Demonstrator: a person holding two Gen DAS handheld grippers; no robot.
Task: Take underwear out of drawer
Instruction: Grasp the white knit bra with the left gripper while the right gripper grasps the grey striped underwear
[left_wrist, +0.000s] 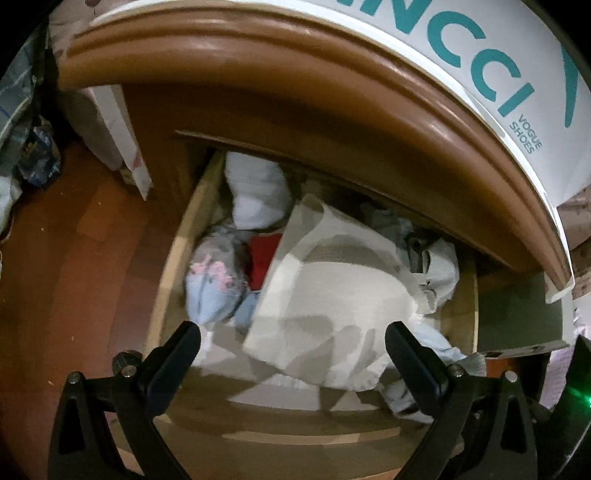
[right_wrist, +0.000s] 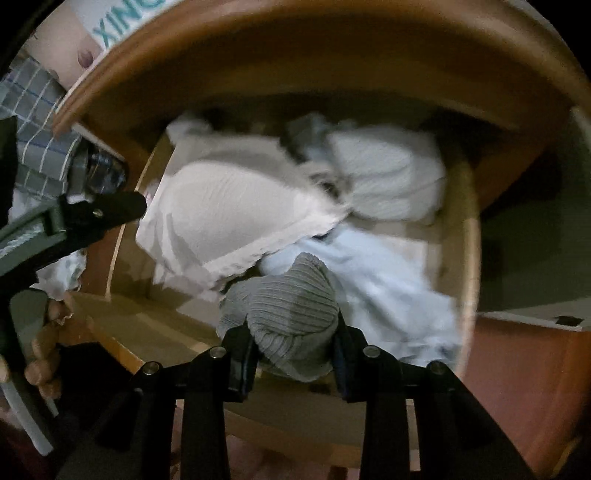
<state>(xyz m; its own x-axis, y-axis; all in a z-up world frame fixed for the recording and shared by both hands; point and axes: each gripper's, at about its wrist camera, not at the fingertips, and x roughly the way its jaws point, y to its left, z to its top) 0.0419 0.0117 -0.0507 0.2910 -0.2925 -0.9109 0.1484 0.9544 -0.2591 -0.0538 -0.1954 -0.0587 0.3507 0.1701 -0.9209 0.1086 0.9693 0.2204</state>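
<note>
Drawer pulled out, full of clothes. Right gripper clamps a grey ribbed underwear bundle between its narrow-set fingers, above the drawer's front edge. Left gripper empty, fingers spread wide, over a white garment mid-drawer. Pale blue cloth along the right side; red piece toward the left.

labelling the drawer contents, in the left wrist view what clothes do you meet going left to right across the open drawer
floral pale blue bundle → red garment → big white garment → grey-green crumpled garment, all inside the wooden drawer
</note>
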